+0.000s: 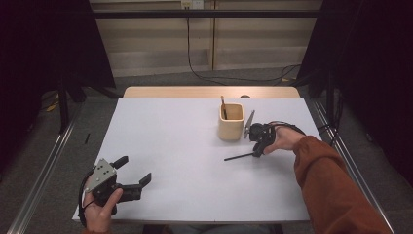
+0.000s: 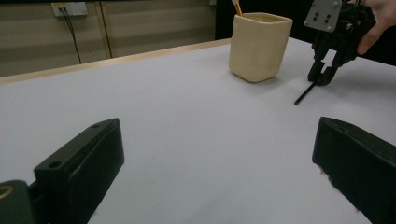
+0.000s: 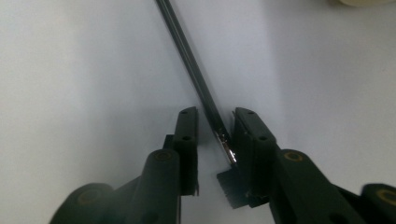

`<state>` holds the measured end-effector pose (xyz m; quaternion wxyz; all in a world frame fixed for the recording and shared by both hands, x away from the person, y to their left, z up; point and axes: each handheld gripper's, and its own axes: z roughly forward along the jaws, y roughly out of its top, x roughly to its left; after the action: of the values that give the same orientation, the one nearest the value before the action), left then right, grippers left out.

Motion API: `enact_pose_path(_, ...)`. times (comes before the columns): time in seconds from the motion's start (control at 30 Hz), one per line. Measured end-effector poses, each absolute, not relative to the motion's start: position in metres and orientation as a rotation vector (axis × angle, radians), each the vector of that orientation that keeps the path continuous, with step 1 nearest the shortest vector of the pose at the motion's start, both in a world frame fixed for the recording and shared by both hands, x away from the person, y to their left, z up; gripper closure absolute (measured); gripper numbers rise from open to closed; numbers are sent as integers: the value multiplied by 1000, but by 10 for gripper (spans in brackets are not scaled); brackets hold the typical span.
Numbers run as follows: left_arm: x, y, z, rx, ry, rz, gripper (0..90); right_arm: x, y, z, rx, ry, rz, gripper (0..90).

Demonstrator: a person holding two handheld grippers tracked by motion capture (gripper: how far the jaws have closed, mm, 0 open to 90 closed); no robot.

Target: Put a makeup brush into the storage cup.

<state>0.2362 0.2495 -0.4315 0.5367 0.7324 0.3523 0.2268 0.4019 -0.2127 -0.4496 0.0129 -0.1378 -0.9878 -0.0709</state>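
right gripper (image 1: 258,147): jaws narrow around black pen (image 1: 238,157), one pad touching, other apart | pen: flat on table (image 1: 185,146), just beside cup (image 1: 230,121), its end hidden between jaws | left gripper (image 1: 134,174): wide, empty, well apart from cup

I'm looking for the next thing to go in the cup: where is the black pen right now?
The black pen lies flat on the white table, right side of the high view, in front of the beige cup, one end between the right gripper's jaws.
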Motion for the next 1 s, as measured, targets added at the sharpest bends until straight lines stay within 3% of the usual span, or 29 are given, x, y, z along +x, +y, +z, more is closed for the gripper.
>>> enact_pose_path(0.17,237,250,-432,1743,843,540,21,403,-215,-450,-437,-3055,-235,852)
enact_pose_path(1.0,238,251,-433,1750,850,535,21,402,-218,-446,-467,-3078,-277,856)
